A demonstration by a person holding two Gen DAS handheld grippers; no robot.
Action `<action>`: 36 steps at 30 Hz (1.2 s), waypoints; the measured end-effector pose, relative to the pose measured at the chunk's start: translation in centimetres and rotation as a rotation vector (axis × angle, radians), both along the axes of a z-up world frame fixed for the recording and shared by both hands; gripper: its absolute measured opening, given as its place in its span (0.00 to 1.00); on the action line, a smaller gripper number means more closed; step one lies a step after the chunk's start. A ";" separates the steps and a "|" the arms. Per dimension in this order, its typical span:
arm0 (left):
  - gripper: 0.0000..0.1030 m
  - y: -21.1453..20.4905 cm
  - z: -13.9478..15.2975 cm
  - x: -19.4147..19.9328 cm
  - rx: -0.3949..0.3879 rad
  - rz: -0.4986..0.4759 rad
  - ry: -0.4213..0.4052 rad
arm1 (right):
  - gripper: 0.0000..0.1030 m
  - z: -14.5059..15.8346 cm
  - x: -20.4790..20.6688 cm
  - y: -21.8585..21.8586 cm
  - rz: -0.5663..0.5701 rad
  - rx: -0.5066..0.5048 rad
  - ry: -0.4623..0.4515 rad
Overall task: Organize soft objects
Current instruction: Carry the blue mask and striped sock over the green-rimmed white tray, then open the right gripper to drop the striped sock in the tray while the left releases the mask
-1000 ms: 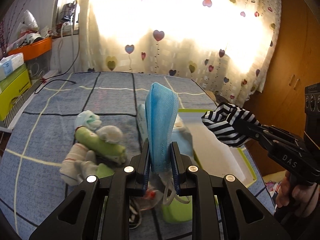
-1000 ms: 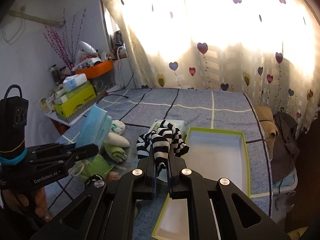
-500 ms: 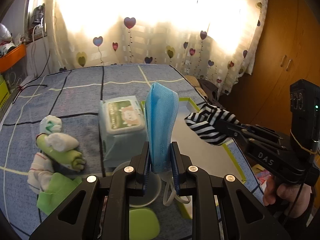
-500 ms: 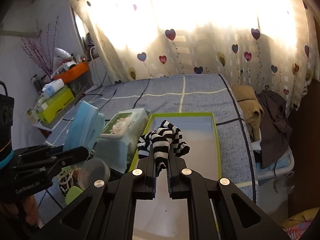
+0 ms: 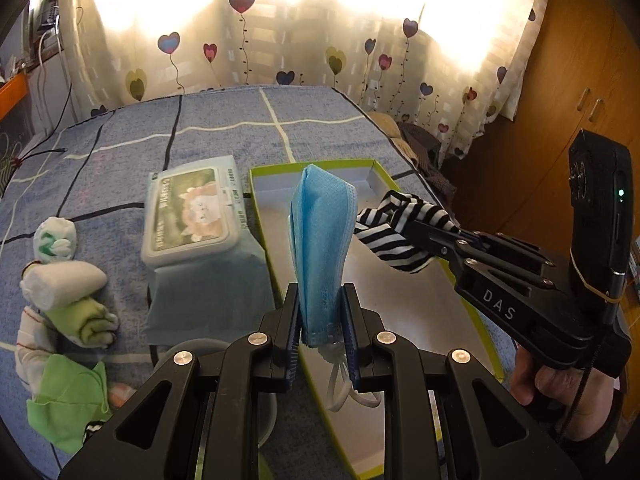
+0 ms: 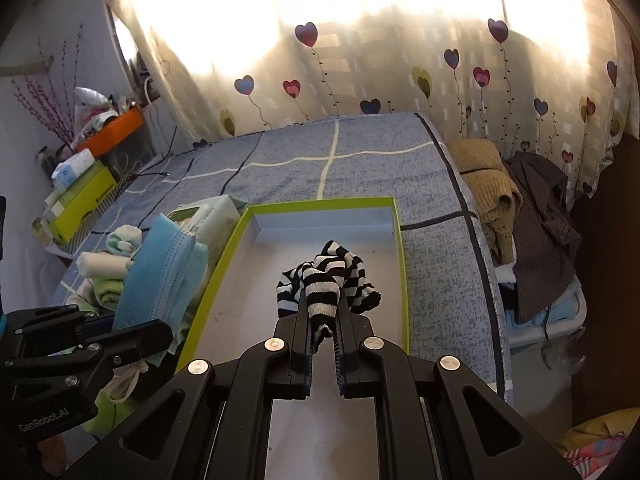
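Both grippers hang over the green-edged box (image 6: 403,280). The right gripper (image 6: 322,312) pinches a striped sock (image 6: 332,280), its jaws just easing apart; the left gripper (image 5: 322,312) clamps a blue mask (image 5: 322,240). Released now, the mask could catch the box's rim and flop onto the bed.

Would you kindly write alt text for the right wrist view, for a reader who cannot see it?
The right gripper holds a black-and-white striped sock over an open green-rimmed box on a blue checked bedspread. At left, the left gripper grips a folded blue face mask; rolled socks lie behind it.
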State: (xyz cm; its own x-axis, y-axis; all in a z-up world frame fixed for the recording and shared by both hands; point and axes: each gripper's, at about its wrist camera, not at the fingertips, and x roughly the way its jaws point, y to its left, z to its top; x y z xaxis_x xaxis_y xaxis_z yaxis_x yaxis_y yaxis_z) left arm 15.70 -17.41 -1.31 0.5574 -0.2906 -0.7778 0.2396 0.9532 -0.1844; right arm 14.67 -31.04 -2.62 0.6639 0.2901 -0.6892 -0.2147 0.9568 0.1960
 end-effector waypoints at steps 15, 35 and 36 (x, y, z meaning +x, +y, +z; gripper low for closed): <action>0.22 -1.8 -1.8 2.5 0.001 -0.002 0.044 | 0.42 0.0 -0.6 -1.3 -0.009 0.019 0.001; 0.26 0.4 1.6 -1.0 -0.118 -0.011 -0.055 | 0.45 2.7 -4.5 -0.1 0.008 0.006 -0.023; 0.26 0.6 1.9 -1.4 -0.120 -0.012 -0.064 | 0.46 2.9 -4.9 0.1 0.009 0.003 -0.029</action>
